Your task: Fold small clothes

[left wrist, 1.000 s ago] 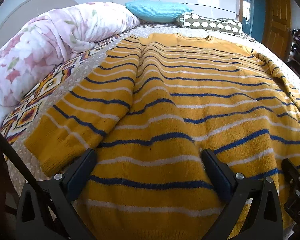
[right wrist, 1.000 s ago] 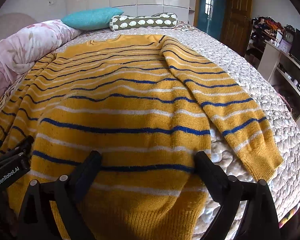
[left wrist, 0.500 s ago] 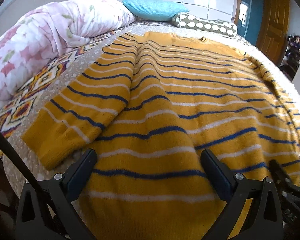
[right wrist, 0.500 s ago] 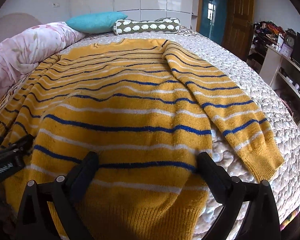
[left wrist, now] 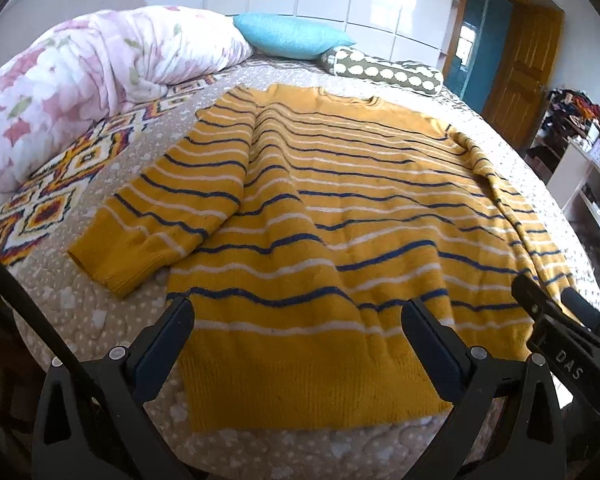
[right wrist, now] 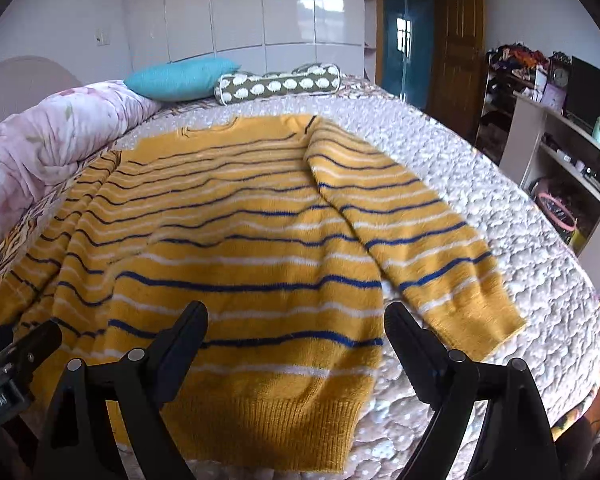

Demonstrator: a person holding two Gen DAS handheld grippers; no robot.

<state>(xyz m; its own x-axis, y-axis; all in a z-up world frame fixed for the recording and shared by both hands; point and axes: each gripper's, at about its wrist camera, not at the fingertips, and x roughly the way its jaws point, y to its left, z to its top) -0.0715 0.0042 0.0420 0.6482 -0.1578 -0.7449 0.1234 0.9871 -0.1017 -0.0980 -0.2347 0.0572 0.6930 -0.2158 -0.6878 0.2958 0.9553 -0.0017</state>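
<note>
Sweater (right wrist: 236,264) hem flat under right claw (right wrist: 296,332), jaws wide, narrowing slightly.

Mustard-yellow sweater (left wrist: 320,216) with navy and white stripes; beige white-dotted bedspread (right wrist: 500,216); pink floral duvet (left wrist: 80,76); turquoise pillow (left wrist: 288,36); olive bolster (right wrist: 278,82) with white spots

Teal pillow (left wrist: 292,40), floral duvet (left wrist: 80,88), dotted bolster (right wrist: 278,82), wood door (left wrist: 516,68)

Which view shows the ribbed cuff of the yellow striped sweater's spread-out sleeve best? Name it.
The right wrist view: the sleeve cuff lies whole and unobstructed on the quilted bedspread. In the left wrist view that cuff is mostly hidden behind the other gripper.
</note>
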